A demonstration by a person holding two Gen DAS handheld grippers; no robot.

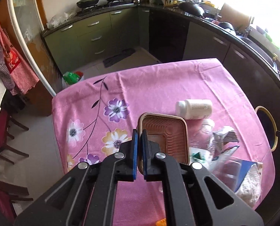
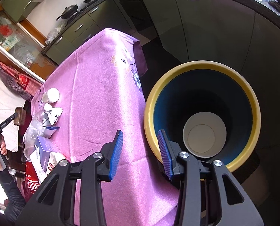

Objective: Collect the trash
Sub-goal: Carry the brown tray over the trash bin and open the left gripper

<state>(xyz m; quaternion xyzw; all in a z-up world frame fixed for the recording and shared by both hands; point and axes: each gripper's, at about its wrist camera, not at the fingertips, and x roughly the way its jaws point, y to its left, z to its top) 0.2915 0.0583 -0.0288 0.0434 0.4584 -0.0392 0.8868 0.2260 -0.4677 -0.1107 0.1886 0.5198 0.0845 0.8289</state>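
Right now the left gripper (image 1: 139, 141) is clenched on the rim of a brown ribbed rectangular plastic tray w/ pale edge (image 1: 164, 137), held tilted above the pink floral tablecloth (image 1: 140, 86); seems the carry step of one trash item is under way. The right gripper (image 2: 140, 146) is released, nothing between its blue pads, hovering at the cloth's edge just beside the yellow-rimmed round bin w/ dark blue inside (image 2: 256, 116), which already holds a white paper cup (image 2: 204, 133).

Next move, prob: swing tray across the table to the bin mouth, then let go over it (tray looks broad vs the opening, so may need tipping).

Room: middle of cloth is bare. Clutter, i.e. white pill bottle lying on its side (image 1: 194, 109), clear plastic bottle (image 1: 205, 137) & crumpled wrappers (image 1: 224, 137), sits btwn tray and bin side, so pass above it. Bin stands off the table edge, below cloth level.
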